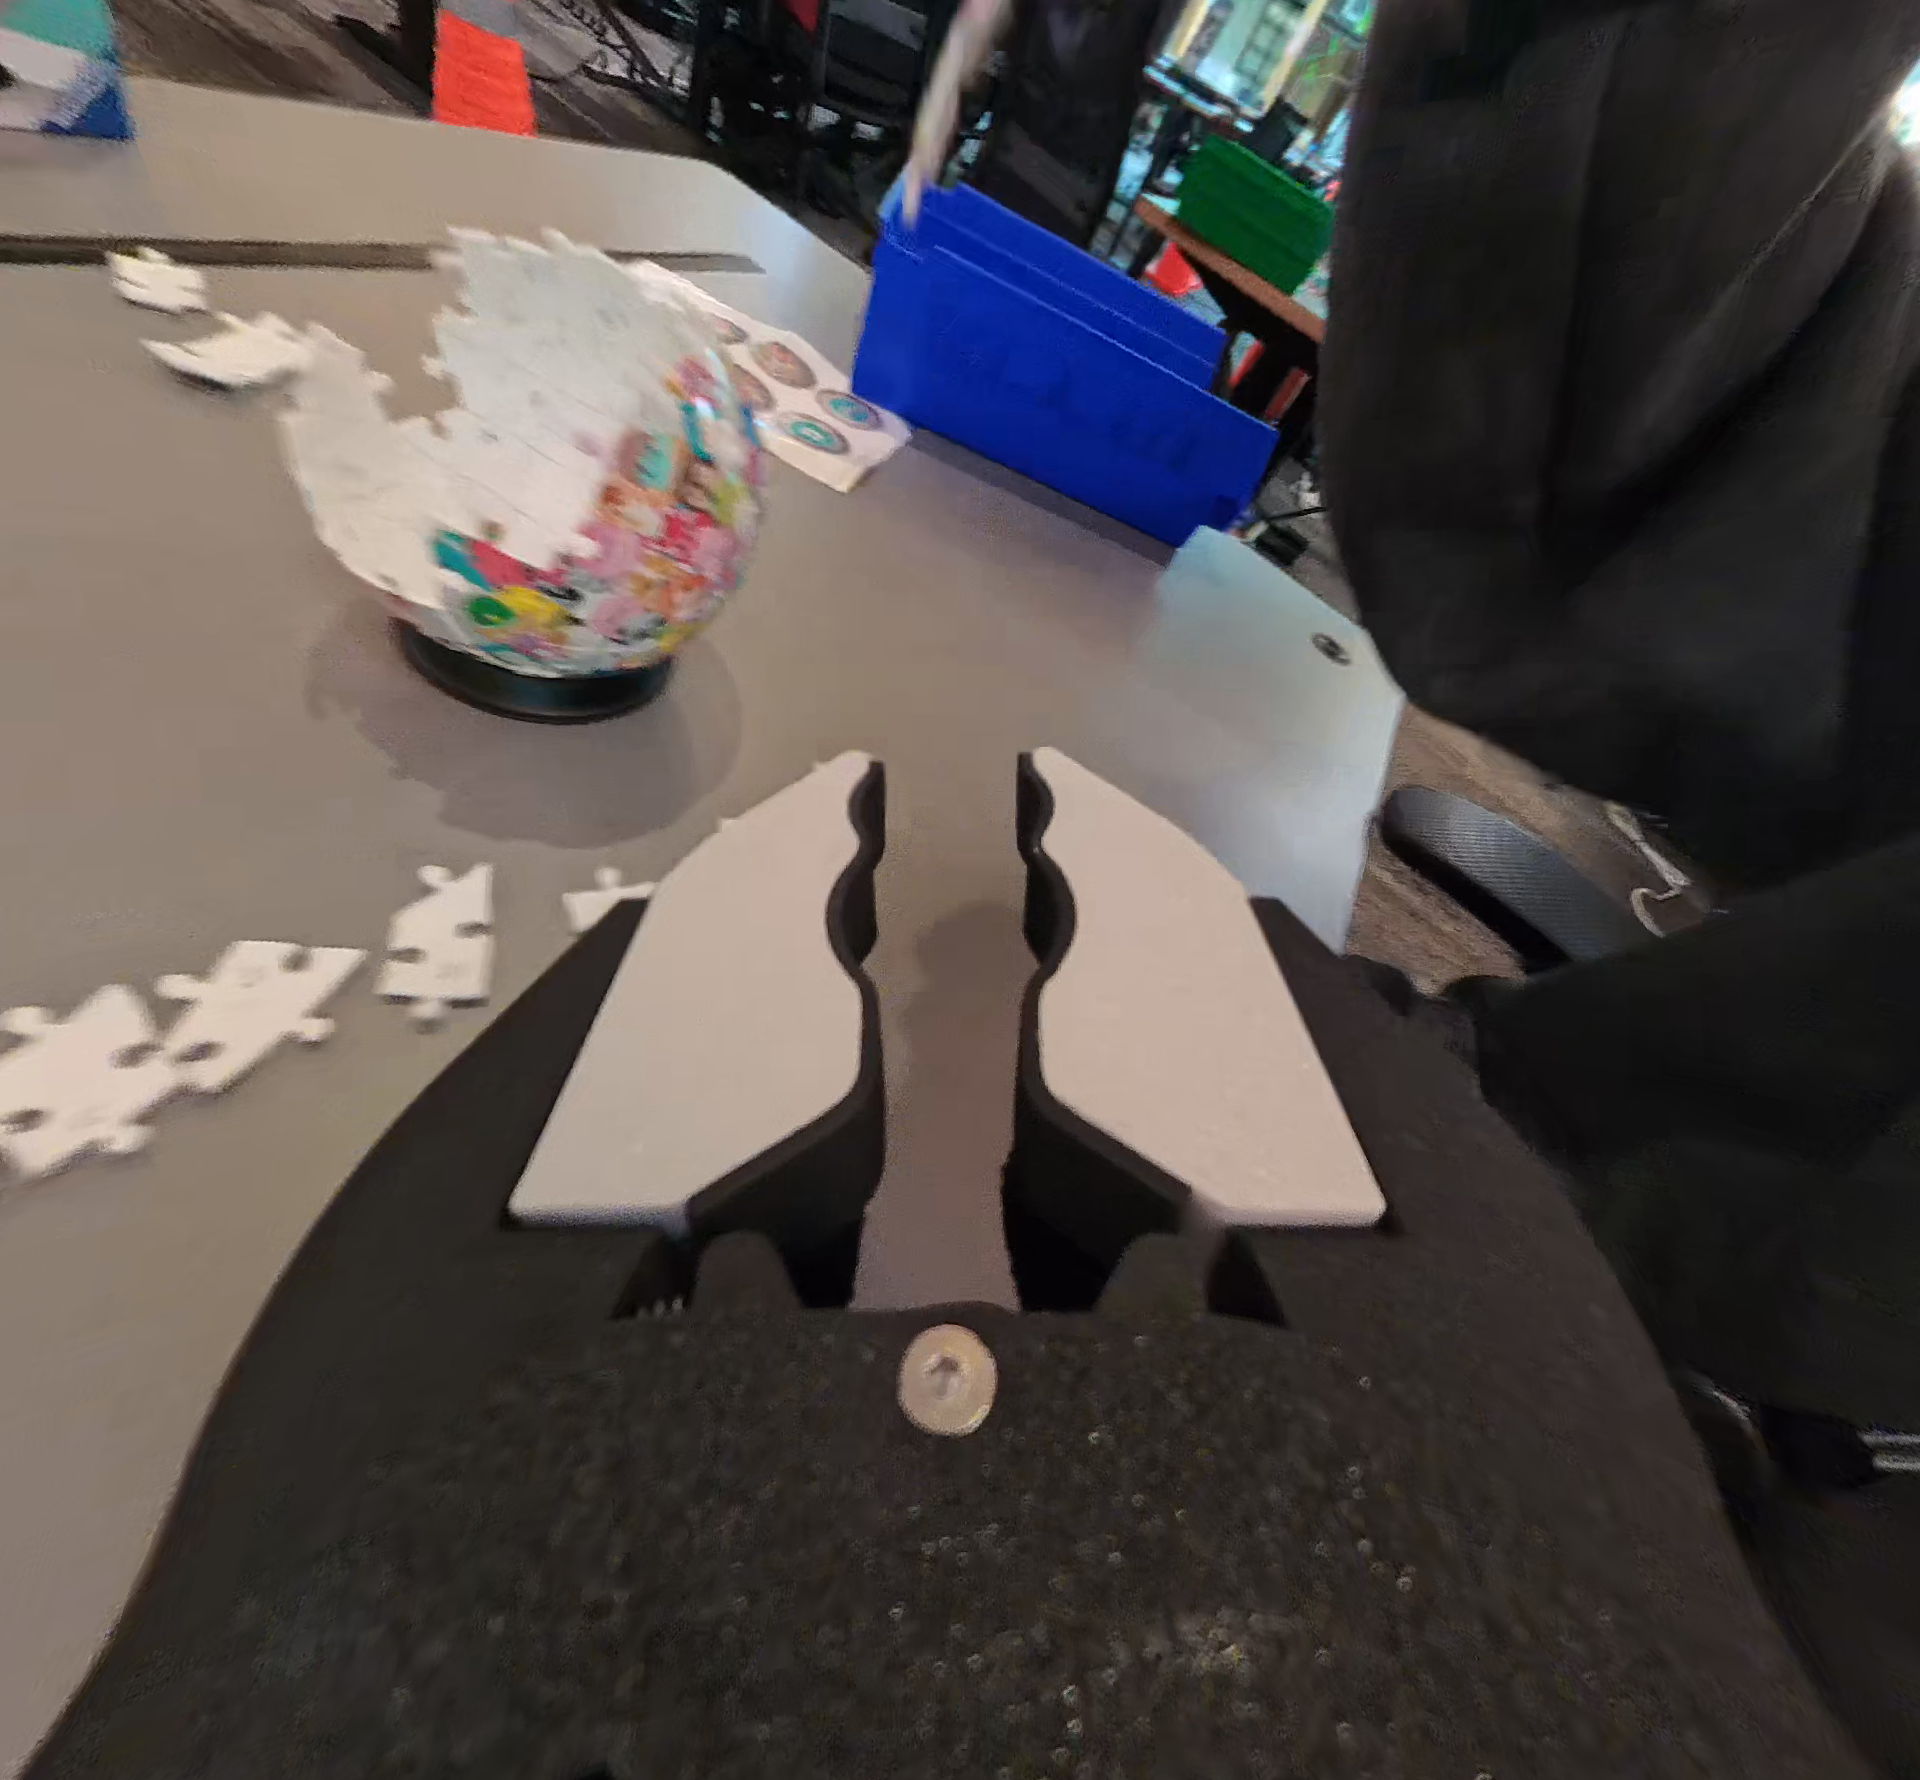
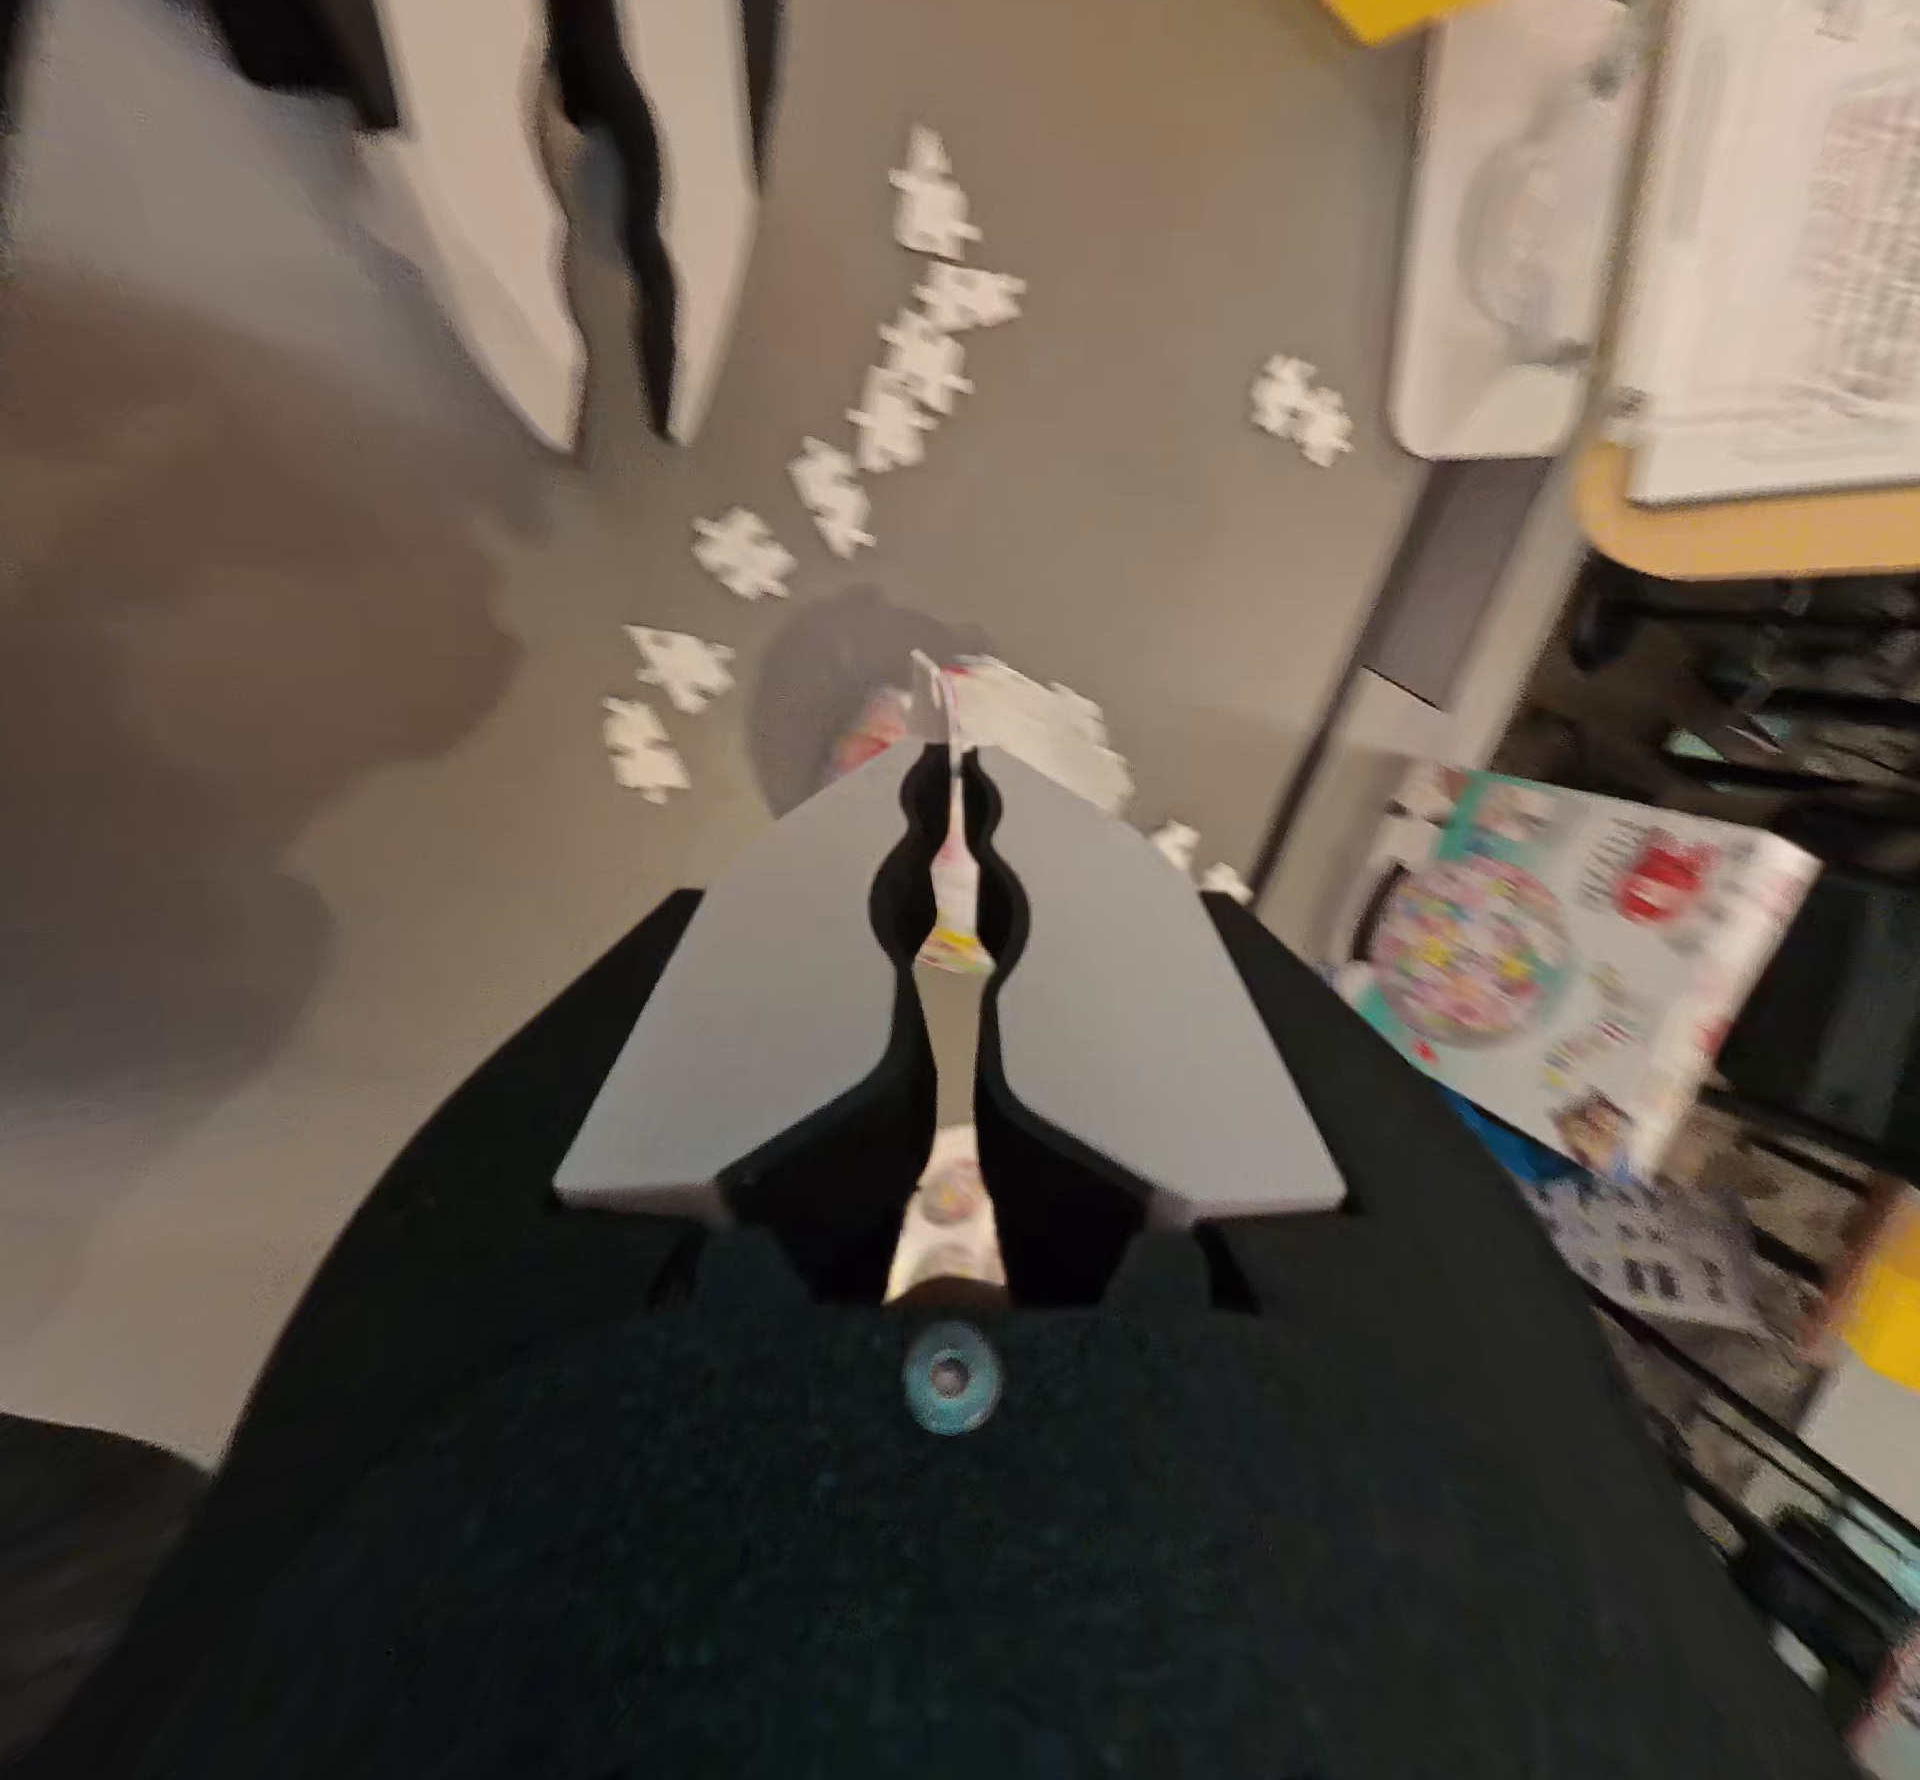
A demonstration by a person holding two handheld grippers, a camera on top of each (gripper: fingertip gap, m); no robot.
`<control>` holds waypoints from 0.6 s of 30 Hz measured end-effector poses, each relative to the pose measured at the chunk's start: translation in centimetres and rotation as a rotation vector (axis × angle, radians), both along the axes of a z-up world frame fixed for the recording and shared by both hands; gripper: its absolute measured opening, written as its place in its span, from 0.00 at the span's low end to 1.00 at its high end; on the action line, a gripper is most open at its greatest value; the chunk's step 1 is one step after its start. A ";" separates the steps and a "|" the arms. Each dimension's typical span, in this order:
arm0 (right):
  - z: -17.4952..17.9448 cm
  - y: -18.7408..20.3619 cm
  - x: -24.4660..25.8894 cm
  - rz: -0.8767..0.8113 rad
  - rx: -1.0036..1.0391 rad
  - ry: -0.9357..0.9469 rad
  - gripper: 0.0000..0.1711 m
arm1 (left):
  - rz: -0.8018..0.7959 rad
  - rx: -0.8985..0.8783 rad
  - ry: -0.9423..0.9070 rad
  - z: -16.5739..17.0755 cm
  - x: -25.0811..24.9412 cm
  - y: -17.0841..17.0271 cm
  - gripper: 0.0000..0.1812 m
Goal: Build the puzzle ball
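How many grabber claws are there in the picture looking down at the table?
2. The right gripper is low in the middle, shut on a puzzle piece. The left gripper is at the top left, open above the table. No others show.

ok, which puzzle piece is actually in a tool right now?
The one pinched edge-on in the right tool, a printed piece. The white pieces lie loose on the table; the left tool is open, empty.

Left gripper (image 1: 951, 774) level, jaws parted, nothing between. Right gripper (image 2: 958, 762) pointed steeply down, jaws pinched on puzzle piece (image 2: 954, 909).
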State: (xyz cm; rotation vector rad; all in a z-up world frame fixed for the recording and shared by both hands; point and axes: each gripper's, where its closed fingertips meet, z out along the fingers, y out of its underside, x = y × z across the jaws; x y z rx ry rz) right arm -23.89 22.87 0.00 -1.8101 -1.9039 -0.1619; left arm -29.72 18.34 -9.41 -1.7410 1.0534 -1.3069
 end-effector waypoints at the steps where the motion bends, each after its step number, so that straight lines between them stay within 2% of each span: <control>1: 1.1 1.9 0.8 -0.016 0.027 -0.018 0.01 | 0.022 0.019 0.015 0.2 -0.3 1.3 0.13; 4: 0.6 7.3 2.9 -0.065 0.026 -0.109 0.01 | 0.061 0.080 0.095 0.4 -0.4 5.6 0.14; 8: -5.4 11.4 4.9 -0.113 -0.142 -0.195 0.01 | 0.060 0.151 0.214 0.2 1.3 12.2 0.17; 11: -8.9 13.3 6.4 -0.161 -0.199 -0.304 0.01 | -0.011 0.124 0.249 -0.7 4.3 16.4 0.18; 15: -10.6 14.0 6.5 -0.225 -0.253 -0.355 0.01 | -0.097 0.063 0.223 -3.6 8.5 21.7 0.17; 18: -11.3 14.1 6.7 -0.244 -0.256 -0.403 0.01 | -0.254 -0.037 0.214 -6.5 11.0 22.9 0.17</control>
